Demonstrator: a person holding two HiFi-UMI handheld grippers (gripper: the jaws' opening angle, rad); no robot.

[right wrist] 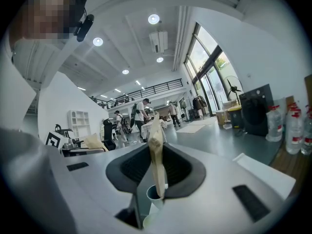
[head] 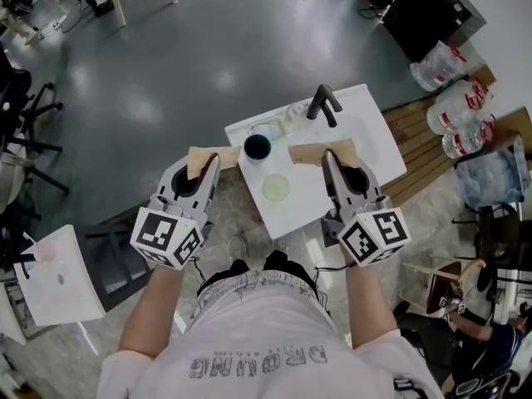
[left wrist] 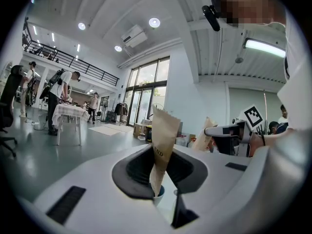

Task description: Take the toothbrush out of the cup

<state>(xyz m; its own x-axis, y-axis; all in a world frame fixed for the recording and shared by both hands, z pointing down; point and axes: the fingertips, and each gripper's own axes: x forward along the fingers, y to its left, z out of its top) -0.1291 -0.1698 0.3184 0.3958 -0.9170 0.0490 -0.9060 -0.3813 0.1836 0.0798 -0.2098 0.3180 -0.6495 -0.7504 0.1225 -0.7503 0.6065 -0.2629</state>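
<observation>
A white cup (head: 257, 146) with a dark inside stands on the white washstand (head: 374, 144), near its left edge. I cannot make out a toothbrush in it. My left gripper (head: 202, 158) hangs just left of the cup, its tan paper-covered fingers (left wrist: 163, 130) pressed together on nothing. My right gripper (head: 320, 152) hovers over the stand right of the cup, its tan fingers (right wrist: 155, 145) also together and empty. The cup's rim shows below the jaws in the left gripper view (left wrist: 158, 193) and in the right gripper view (right wrist: 154, 193).
A black faucet (head: 322, 104) rises at the back of the stand. A pale round disc (head: 276, 187) lies in front of the cup. Water bottles (head: 461, 106) stand on a wooden pallet at right; a white side table (head: 58, 273) is at left. People stand far off.
</observation>
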